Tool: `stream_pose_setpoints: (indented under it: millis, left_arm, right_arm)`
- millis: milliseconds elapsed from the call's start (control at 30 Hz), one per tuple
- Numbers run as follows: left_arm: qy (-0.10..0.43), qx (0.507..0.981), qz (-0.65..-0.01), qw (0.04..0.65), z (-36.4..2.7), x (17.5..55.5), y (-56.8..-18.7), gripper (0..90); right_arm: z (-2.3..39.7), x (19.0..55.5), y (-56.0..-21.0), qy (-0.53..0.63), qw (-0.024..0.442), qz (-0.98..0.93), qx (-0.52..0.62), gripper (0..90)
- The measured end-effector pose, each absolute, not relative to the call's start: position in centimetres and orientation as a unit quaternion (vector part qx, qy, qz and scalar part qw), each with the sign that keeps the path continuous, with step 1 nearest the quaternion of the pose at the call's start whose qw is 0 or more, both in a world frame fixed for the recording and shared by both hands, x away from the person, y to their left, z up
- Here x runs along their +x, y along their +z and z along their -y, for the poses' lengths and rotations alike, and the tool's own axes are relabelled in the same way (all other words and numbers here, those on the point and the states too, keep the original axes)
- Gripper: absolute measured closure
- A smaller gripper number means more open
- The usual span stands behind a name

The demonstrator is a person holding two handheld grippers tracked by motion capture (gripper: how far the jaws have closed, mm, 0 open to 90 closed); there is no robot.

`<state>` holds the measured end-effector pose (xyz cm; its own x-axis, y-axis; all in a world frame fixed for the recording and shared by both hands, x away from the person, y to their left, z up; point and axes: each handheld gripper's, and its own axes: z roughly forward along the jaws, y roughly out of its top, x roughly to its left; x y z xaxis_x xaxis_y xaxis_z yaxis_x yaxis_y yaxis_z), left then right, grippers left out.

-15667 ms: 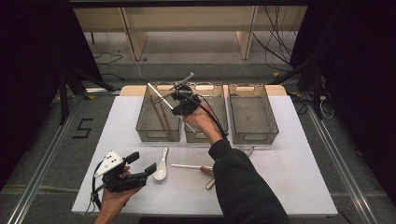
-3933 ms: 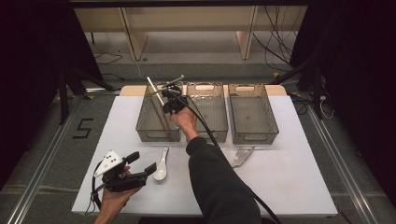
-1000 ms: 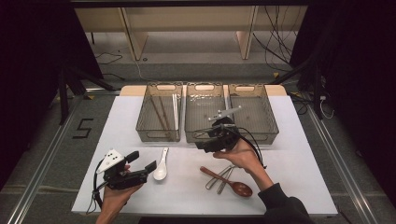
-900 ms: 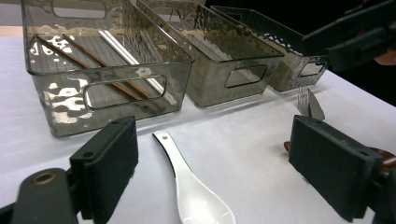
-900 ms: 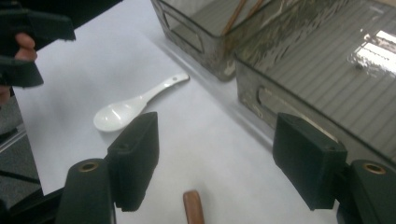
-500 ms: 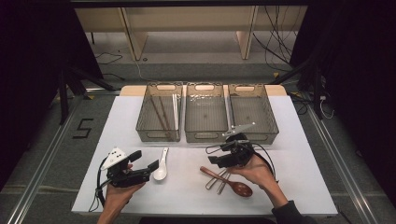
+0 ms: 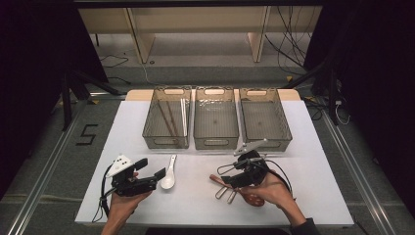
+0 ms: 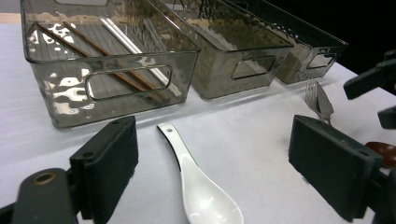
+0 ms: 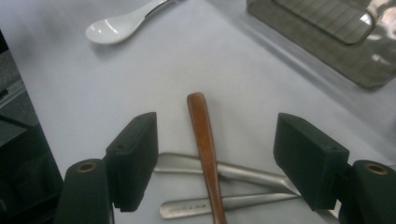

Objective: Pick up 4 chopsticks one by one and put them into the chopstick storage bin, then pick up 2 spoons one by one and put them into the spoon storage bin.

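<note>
— Right gripper view: fingers (image 9: 215, 163) wide apart, straddling the brown spoon (image 9: 204, 144) lying across two metal handles (image 9: 233, 172) on the counter (image 9: 261, 93).
— It's come down from the bins (image 7: 216, 125), so probably a pickup next; left gripper (image 7: 147, 178) idles open, near-left.

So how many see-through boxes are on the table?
3, side by side along the far edge: the left box holds chopsticks, the middle box and the right box look empty.
</note>
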<state>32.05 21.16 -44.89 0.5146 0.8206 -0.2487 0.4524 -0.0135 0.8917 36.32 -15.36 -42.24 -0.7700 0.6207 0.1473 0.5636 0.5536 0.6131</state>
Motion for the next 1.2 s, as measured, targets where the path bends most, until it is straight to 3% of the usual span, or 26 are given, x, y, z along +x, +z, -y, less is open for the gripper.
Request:
stream_pose_setpoints:
  millis: [433, 1200]
  left_arm:
    - [0.171, 0.694, -0.464, 0.523, -21.2, 32.2, -45.0, 15.4]
    - [0.173, 0.699, -0.456, 0.523, -21.2, 31.7, -44.9, 15.4]
  right_arm:
    - [15.5, 35.4, -43.5, 0.292, 0.036, -0.897, 0.332, 34.6]
    - [14.9, 35.4, -45.2, 0.214, 0.033, -0.92, 0.325, 60.9]
